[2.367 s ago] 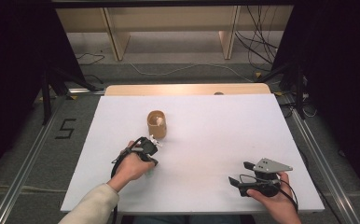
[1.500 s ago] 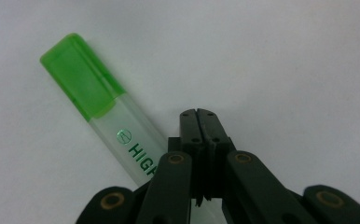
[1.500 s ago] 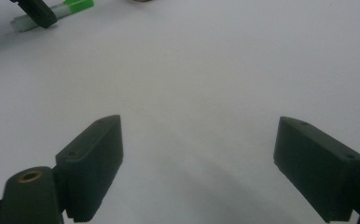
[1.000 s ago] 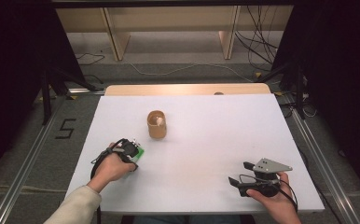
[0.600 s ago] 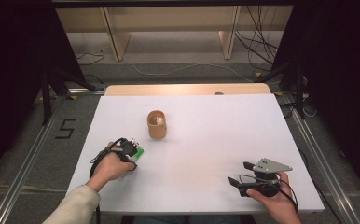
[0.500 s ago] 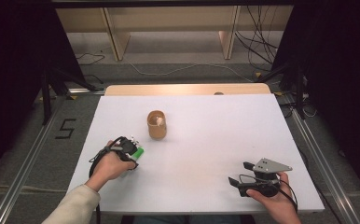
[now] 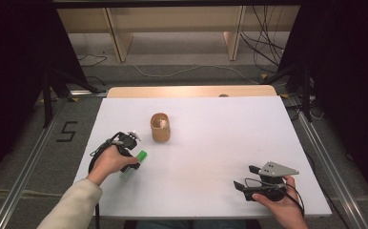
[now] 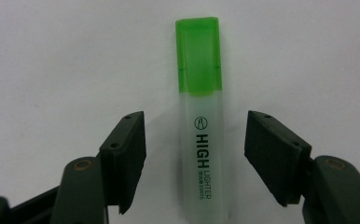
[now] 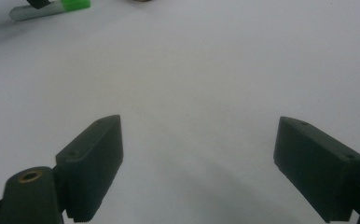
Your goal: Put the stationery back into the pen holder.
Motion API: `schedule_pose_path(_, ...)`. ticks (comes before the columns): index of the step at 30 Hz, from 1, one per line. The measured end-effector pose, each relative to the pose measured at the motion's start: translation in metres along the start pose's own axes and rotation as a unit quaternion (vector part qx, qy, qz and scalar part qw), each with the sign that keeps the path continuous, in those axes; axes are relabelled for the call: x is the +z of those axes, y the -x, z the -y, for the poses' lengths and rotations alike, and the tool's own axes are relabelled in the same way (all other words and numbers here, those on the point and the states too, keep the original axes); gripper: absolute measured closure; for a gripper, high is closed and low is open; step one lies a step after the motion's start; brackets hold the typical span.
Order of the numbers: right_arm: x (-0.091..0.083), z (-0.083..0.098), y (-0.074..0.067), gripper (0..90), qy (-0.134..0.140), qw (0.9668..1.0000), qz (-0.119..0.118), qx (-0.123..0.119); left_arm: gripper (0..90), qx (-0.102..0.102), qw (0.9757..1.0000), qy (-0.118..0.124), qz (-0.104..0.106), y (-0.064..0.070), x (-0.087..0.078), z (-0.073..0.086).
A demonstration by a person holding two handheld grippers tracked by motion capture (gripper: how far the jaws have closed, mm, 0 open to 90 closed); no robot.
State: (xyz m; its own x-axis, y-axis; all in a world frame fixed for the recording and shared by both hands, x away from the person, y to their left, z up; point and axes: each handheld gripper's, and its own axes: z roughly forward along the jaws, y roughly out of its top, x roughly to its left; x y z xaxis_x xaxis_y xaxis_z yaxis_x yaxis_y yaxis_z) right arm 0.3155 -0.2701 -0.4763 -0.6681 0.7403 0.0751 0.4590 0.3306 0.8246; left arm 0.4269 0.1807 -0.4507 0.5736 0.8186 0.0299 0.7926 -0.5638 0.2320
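My left claw (image 8: 194, 154) has just been opening; its jaws stand apart, the highlighter (image 8: 200, 140) lying between them, lengthwise ahead.

A white rectangular surface (image 7: 230, 143) carries a small round cup of brown cardboard (image 7: 160, 127), which stands upright a little left of the middle, with a pale small thing inside it. Behind the white sheet a strip of light wooden board (image 7: 191, 91) shows along the far edge. On the grey floor at the left a black number five (image 7: 68, 131) is marked. Farther back stand light wooden shelf legs (image 7: 116, 38), and black cables (image 7: 263, 43) lie on the floor at the right.
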Motion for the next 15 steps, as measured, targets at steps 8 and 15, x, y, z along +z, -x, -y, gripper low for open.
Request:
schedule_pose_path(8,-0.0002,-0.0001,-0.0002,16.6,-0.001,1.0000,0.001,-0.001,48.2,-0.005,0.9995,-0.027,0.016,0.0006,0.0073,-0.0024)
schedule_pose_path(15,-0.0004,-0.0001,-0.0001,16.6,-0.001,1.0000,0.001,0.000,52.8,-0.005,0.9992,-0.035,0.021,0.0007,0.0096,-0.0045)
